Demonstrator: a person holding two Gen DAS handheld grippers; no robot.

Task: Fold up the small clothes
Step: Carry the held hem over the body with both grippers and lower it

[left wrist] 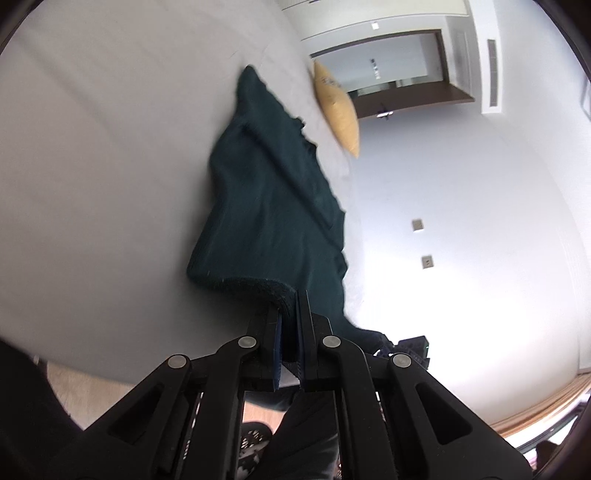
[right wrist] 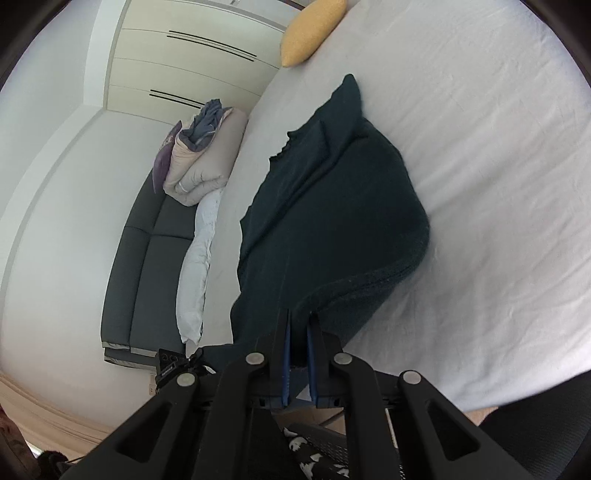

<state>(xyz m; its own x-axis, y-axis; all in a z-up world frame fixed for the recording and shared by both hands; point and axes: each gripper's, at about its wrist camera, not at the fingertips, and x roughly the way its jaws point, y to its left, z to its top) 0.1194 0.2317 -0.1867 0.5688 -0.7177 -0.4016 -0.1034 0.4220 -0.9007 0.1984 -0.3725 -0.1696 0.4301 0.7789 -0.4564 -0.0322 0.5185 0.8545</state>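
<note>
- Left black two-finger gripper [left wrist: 290,306] points fwd along the bed, tilted; fingers nearly closed, pinching a thick rolled hem of the dark teal knit garment [left wrist: 273,206].
- Right black two-finger gripper [right wrist: 301,325] also points fwd over the bed; its blue-lined pads [right wrist: 286,354] stand close together w/ a fold of the same garment [right wrist: 332,206] clamped between them at the near edge.
- Garment: 1 piece, soft fuzzy knit, dark teal-green, near edge lifted off the sheet by both grippers, far end draped on the pale grey bed sheet [right wrist: 480,166] and tapering to a point; ribbed seams run lengthwise.
- Sheet: smooth cotton-like, light wrinkles.
- 1 mustard-yellow cushion [right wrist: 314,29] at far end of bed, well apart from garment; same cushion [left wrist: 338,107] in left view.
- Beside bed, right view: 1 dark grey sofa [right wrist: 147,258], w/ 1 rolled beige quilt [right wrist: 203,162] and 1 white crumpled duvet [right wrist: 197,258] on it.
- Cream wardrobe doors [right wrist: 184,55] behind.
</note>
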